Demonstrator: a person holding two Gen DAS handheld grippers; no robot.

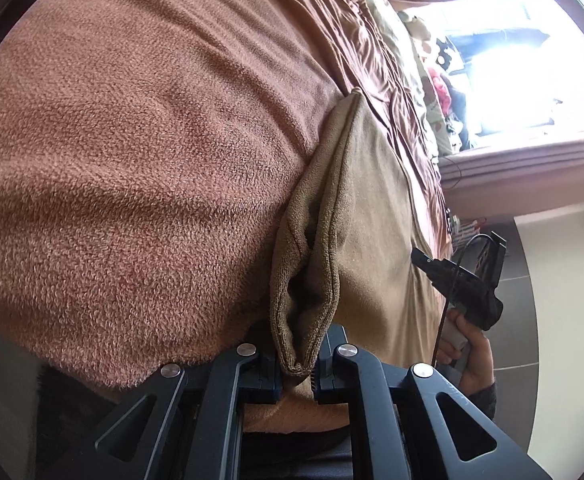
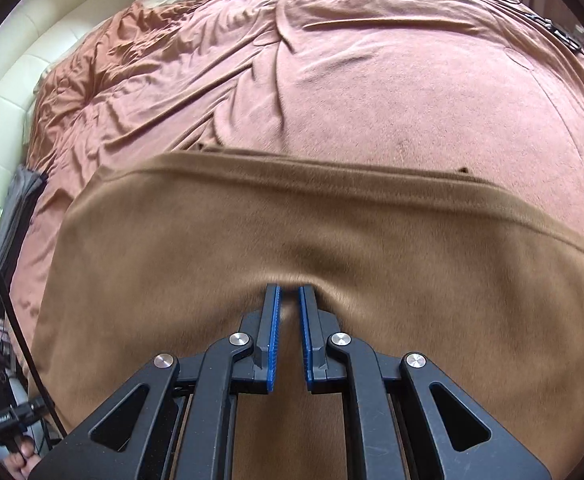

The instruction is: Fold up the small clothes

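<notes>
1. My left tongs (image 1: 298, 372) are clamped on a bunched edge of the tan fleece garment (image 1: 312, 264), lifting it so the fold can carry over.
2. My right tongs (image 2: 289, 294) stand narrowly parted, their tips pressed into the garment (image 2: 292, 220); I cannot tell whether they grip it.
3. The garment lies on the bed's pink blanket (image 2: 412, 100).
4. Only the left view shows the doubled layers; only the right shows the garment's far hem lying flat.
</notes>
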